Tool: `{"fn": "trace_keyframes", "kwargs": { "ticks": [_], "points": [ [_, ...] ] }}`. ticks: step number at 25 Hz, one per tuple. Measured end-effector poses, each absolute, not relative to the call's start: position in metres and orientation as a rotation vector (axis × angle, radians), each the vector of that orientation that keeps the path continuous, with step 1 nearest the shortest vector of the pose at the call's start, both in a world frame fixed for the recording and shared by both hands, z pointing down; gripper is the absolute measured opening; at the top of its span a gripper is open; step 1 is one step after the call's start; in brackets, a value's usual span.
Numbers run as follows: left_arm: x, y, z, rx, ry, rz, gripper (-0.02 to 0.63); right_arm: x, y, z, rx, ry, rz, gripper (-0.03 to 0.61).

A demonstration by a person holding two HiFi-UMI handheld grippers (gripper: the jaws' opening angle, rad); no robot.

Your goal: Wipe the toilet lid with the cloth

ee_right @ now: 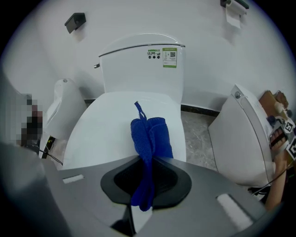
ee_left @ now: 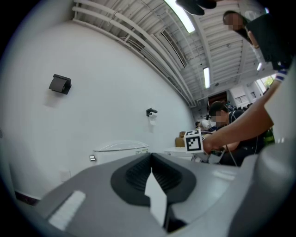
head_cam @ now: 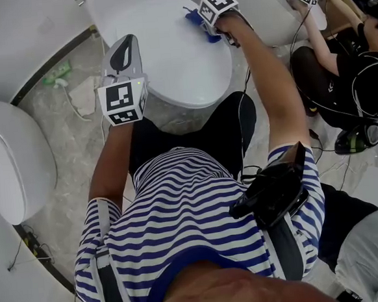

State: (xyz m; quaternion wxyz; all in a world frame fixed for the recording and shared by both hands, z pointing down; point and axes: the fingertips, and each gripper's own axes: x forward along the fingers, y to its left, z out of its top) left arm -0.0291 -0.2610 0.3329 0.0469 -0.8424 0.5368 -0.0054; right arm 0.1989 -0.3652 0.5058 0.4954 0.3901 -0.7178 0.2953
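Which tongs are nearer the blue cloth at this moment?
Right. The right tongs grip the blue cloth on the toilet lid; the left tongs hover by the lid's left edge, apart from the cloth.

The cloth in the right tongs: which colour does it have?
Deep blue. The cloth shows best in the right gripper view.

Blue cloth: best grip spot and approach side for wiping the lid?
Grip the bunched near end of the cloth, coming from the front edge of the toilet lid, as the right tool does now: the cloth folds into a narrow ridge there, leaving its free part lying on the lid to wipe.
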Motion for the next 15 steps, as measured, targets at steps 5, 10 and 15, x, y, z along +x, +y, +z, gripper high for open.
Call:
{"fn": "trace_keyframes", "kwargs": {
  "ticks": [5, 10, 15],
  "points": [
    [-0.034, -0.257, 0.333, -2.573, 1.64, -0.01, 0.003, 0.17, -0.353, 0.504, 0.898, -1.747, 0.691, 0.048],
    [-0.044, -0.251, 0.328, -2.562, 1.641, 0.004, 0.003, 0.133, -0.339, 0.502, 0.848, -1.773, 0.673, 0.048],
    [-0.058, -0.243, 0.328, -2.541, 1.664, 0.006, 0.003, 0.086, -0.319, 0.499, 0.773, -1.822, 0.686, 0.048]
  ]
}}
